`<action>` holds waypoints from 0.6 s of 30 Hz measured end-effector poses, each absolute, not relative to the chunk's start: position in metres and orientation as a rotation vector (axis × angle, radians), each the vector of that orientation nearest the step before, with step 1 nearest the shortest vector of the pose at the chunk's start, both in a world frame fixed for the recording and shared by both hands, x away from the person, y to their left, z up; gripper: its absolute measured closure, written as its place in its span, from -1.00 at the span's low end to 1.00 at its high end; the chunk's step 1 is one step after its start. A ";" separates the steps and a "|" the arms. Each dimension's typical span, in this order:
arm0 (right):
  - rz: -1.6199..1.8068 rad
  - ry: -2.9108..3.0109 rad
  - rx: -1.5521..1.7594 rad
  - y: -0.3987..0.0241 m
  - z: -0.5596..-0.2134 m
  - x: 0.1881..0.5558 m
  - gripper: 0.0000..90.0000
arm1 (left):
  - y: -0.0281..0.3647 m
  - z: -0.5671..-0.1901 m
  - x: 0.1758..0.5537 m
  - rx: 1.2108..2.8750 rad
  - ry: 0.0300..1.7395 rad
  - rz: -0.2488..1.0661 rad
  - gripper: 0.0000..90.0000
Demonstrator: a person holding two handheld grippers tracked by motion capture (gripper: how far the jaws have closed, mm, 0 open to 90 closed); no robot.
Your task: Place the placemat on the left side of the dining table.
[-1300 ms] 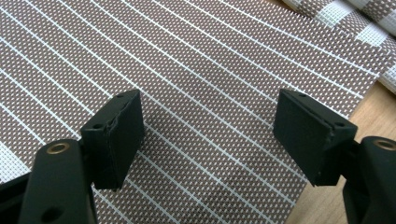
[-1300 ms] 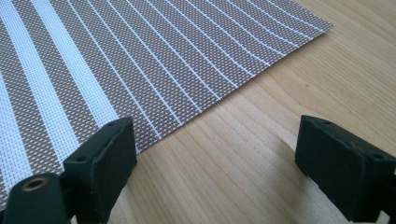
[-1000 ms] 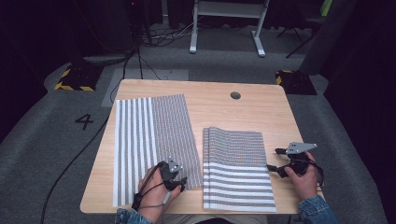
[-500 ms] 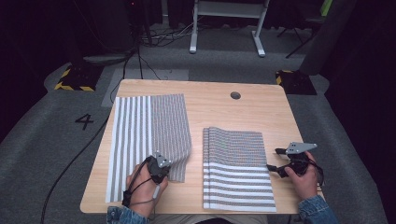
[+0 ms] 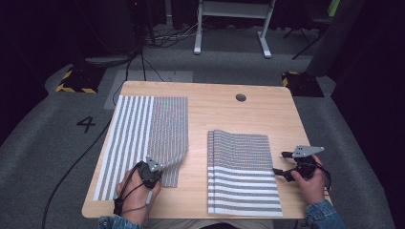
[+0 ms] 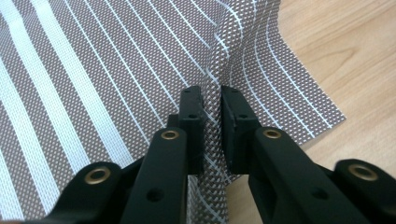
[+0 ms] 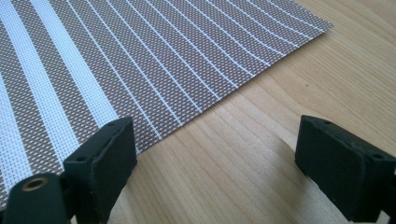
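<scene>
The left gripper has just been closing and is clamped on a raised fold of the left striped placemat, pinching the woven mesh near its near right corner; that corner curls up off the wooden table just beyond the fingers. The right gripper sits with its fingers wide apart and nothing between them, resting just off the edge of the folded striped placemat, which lies flat beside its left finger. The chief risk is the thin pinch: only a narrow ridge of stiff mesh sits between the pads, so a quick pull across the mat could let it slide out and spring flat again. Dragging instead of lifting could also shift the whole mat toward the table's near edge, and a crooked fold would follow if the corner is carried over at an angle
</scene>
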State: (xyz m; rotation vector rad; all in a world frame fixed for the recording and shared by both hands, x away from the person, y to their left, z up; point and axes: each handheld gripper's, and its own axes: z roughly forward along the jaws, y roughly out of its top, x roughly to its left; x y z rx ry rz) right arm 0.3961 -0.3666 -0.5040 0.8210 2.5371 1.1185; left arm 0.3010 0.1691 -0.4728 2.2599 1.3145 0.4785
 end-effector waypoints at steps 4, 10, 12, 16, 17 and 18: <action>1.118 2.537 0.822 -0.367 -0.504 0.396 -0.72 | 0.175 -0.469 0.293 2.257 1.333 0.429 0.57; 1.118 2.537 0.821 -0.367 -0.504 0.396 -0.72 | 0.169 -0.460 0.283 2.118 1.247 0.300 -0.18; 1.119 2.538 0.821 -0.367 -0.504 0.396 -0.72 | 0.169 -0.459 0.285 2.114 1.293 0.363 -0.35; 1.118 2.538 0.821 -0.367 -0.504 0.396 -0.72 | 0.177 -0.468 0.295 2.101 1.396 0.475 -0.41; 1.119 2.538 0.821 -0.367 -0.504 0.396 -0.72 | 0.182 -0.473 0.299 2.082 1.443 0.502 -0.41; 1.120 2.538 0.821 -0.367 -0.504 0.396 -0.72 | 0.182 -0.473 0.299 2.082 1.443 0.502 -0.41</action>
